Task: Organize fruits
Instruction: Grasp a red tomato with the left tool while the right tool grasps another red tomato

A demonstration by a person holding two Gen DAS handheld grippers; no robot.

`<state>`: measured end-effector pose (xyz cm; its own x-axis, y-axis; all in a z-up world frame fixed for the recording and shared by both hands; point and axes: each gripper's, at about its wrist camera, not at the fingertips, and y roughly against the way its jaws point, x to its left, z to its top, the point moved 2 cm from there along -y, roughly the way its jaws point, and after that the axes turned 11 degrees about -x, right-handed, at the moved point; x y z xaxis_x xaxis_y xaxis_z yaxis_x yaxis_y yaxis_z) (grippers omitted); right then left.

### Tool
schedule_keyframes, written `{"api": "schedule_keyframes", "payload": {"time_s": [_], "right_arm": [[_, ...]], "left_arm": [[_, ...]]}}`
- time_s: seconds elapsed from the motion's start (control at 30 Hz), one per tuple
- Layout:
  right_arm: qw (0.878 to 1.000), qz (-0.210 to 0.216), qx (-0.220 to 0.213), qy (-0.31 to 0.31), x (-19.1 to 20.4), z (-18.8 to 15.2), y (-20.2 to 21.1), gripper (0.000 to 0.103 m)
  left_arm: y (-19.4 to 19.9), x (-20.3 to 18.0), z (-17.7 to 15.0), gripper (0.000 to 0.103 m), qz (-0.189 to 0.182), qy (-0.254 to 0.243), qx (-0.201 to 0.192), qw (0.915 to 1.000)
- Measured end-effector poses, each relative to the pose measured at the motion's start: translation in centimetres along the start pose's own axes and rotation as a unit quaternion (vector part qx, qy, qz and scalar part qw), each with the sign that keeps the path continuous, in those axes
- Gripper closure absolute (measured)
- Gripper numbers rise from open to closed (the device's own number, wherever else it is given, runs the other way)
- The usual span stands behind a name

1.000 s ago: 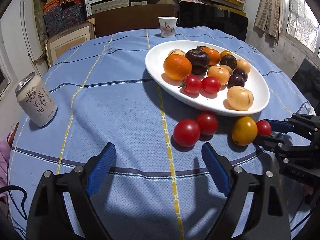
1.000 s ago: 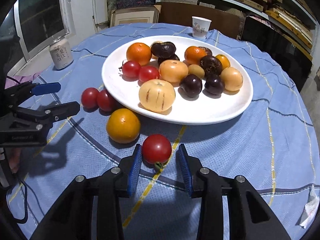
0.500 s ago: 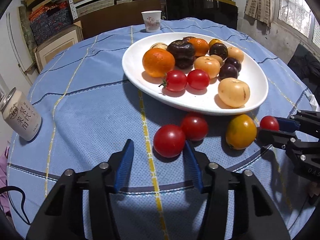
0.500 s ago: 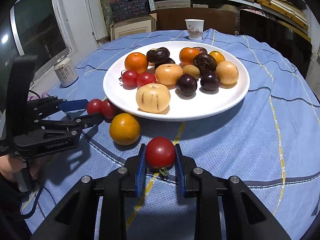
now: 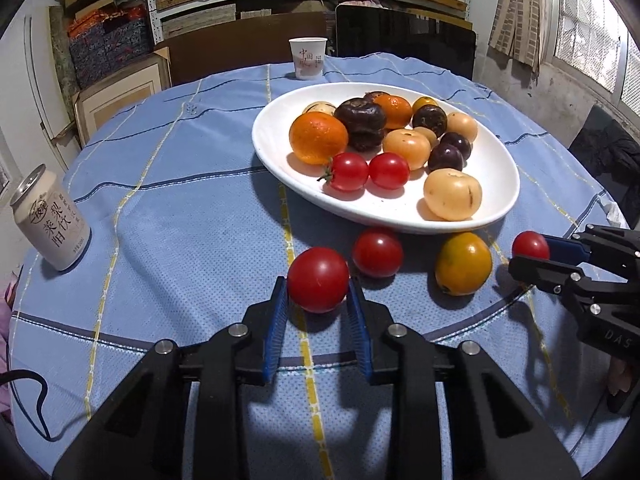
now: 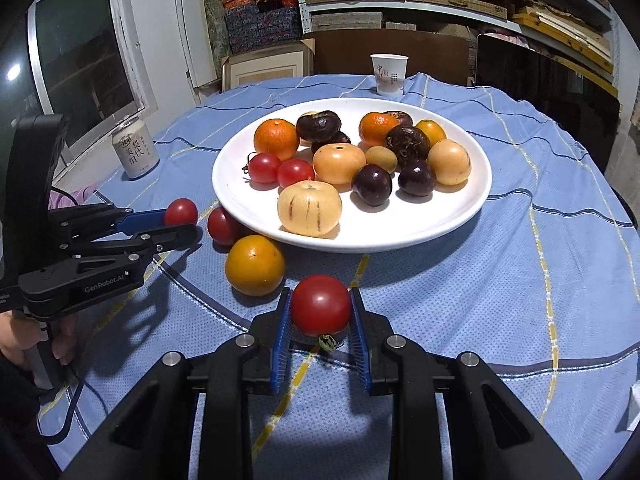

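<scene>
Red, taut-skinned tomatoes sit clamped in both my tongs — left gripper (image 5: 318, 294) grasping one tomato (image 5: 318, 279), right gripper (image 6: 320, 312) another (image 6: 321, 304), each just short of the white plate (image 6: 460, 216) — probably soft, so gentle pressure across their middles.

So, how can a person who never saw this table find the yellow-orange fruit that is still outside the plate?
Start at the big white plate of fruit on the blue tablecloth. Just off its near rim, four fruits are on the cloth. The yellow-orange fruit is the only one not red, lying free between tomatoes, with no claw on it.
</scene>
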<state>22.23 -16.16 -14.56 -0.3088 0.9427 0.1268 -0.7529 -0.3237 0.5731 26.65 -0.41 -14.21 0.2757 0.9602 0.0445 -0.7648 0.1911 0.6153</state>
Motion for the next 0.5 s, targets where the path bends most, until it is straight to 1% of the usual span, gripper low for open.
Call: {"api": "schedule_keyframes", "payload": {"time_s": [0.1,0.23,0.4,0.5], "right_arm": [[1.000,-0.001,-0.006,0.000,0.1,-0.1,0.9,0.075],[1.000,-0.001,-0.013,-0.006,-0.1,-0.4,2.2,0.075],[1.000,-0.006,-0.015,-0.008,-0.5,-0.7,3.8,0.075],[1.000,-0.011,-0.021,-0.010,-0.9,-0.8,4.8,0.075]], "left_arm": [[0.5,-0.3,-0.2,0.074,0.003,-0.001,0.004,1.0000],[1.4,-0.3,-0.5,0.074,0.001,0.017,0.012,0.9998],[3.2,-1.2,-0.4,0.074,-0.005,0.013,0.004,0.9999],[4.6,-1.8,0.1,0.074,-0.009,0.008,-0.011,0.9999]]}}
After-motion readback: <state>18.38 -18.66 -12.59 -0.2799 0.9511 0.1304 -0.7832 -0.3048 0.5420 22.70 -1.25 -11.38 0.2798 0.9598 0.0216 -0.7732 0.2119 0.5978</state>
